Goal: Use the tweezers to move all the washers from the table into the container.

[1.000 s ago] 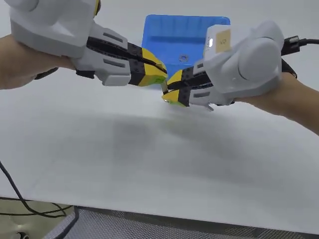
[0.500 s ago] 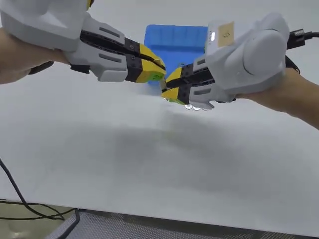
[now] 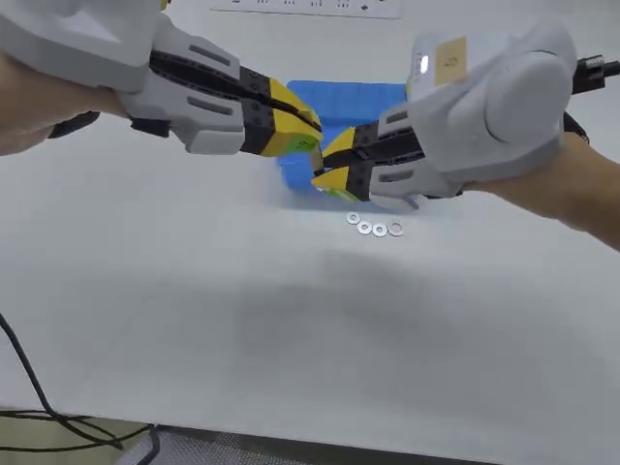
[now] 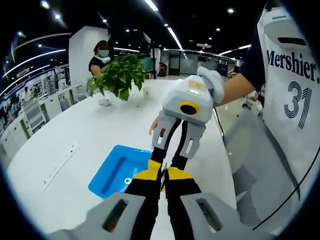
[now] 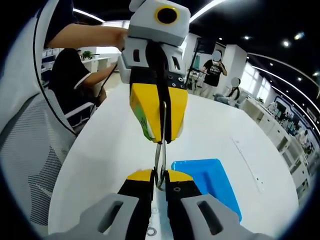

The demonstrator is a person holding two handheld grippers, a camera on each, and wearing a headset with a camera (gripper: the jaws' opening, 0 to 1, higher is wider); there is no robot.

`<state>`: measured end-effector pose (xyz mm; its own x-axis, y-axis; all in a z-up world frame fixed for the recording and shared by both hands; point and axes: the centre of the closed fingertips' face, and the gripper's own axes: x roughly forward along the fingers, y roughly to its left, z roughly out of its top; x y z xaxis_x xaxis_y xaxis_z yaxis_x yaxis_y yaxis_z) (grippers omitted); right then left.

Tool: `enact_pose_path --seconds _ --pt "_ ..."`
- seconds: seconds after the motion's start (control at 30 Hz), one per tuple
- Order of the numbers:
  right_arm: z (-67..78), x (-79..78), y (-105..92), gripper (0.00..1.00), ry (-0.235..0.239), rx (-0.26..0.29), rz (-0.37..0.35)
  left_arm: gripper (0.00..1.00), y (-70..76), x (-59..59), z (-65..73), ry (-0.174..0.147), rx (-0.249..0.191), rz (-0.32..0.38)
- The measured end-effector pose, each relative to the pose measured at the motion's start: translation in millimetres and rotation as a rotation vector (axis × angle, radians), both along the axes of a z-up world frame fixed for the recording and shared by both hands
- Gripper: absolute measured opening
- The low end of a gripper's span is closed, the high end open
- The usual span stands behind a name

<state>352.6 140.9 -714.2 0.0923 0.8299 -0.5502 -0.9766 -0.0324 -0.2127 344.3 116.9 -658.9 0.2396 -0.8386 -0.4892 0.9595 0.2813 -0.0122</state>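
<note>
Left claw (image 3: 312,137) and right claw (image 3: 321,178) both clamp the tweezers (image 5: 160,142) — 4 washers (image 3: 374,227) lie nearby.

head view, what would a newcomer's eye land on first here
The left gripper and right gripper meet tip to tip at centre, both shut on thin metal tweezers. Just below, four washers lie in a row on the white table, in front of the blue container.
</note>
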Motion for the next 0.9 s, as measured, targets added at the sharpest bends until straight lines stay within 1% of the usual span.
enact_pose_path --seconds 0.1,0.13,0.17,0.23,0.3,0.37,0.47,0.5,0.57,0.67,0.7,0.8,0.83,0.9 --pt "4.4 7.0 -1.1 0.10 -0.011 0.004 -0.006 0.06 -1.7 4.2 -1.8 -0.019 0.002 -0.008" --pt "5.6 9.4 -1.5 0.10 -0.015 0.004 -0.007 0.06 -1.2 8.1 0.4 -0.022 0.001 -0.008" --pt "6.4 12.0 -1.9 0.10 -0.020 0.003 -0.009 0.06 0.7 16.0 5.3 -0.026 0.000 -0.007" --pt "7.9 18.5 -2.4 0.10 -0.027 0.000 -0.011 0.06 1.0 23.4 7.9 -0.033 0.000 -0.008" --pt "8.2 26.4 -2.8 0.10 -0.044 -0.008 -0.011 0.06 0.1 31.2 9.4 -0.042 0.001 -0.012" --pt "8.0 35.0 -3.2 0.10 -0.046 -0.006 -0.014 0.06 -0.6 39.4 10.1 -0.056 0.008 -0.018" --pt "6.0 47.1 -3.0 0.10 -0.056 -0.006 -0.020 0.06 -0.4 51.2 9.5 -0.055 0.005 -0.018" --pt "4.4 53.3 -3.5 0.10 -0.086 -0.016 -0.018 0.06 -0.6 54.6 8.9 -0.055 0.002 -0.016" --pt "-0.1 60.7 -2.9 0.10 -0.084 -0.020 -0.023 0.06 -1.3 61.5 5.9 -0.053 -0.004 -0.017" --pt "-9.5 68.5 -2.8 0.10 -0.068 -0.026 -0.031 0.06 -2.4 71.2 -5.2 -0.046 0.003 -0.020" --pt "-15.4 70.9 -2.4 0.10 -0.056 -0.030 -0.033 0.06 -2.7 73.2 -8.8 -0.042 0.004 -0.020" --pt "-30.2 74.5 -1.4 0.10 -0.032 -0.045 -0.032 0.06 -2.5 77.9 -23.2 -0.022 0.010 -0.019" --pt "-36.7 75.8 -1.0 0.10 -0.021 -0.050 -0.031 0.06 -2.1 79.2 -29.7 -0.009 0.011 -0.016" --pt "-45.1 77.1 -0.6 0.10 -0.006 -0.057 -0.027 0.06 -1.1 81.4 -39.5 0.004 0.012 -0.015"
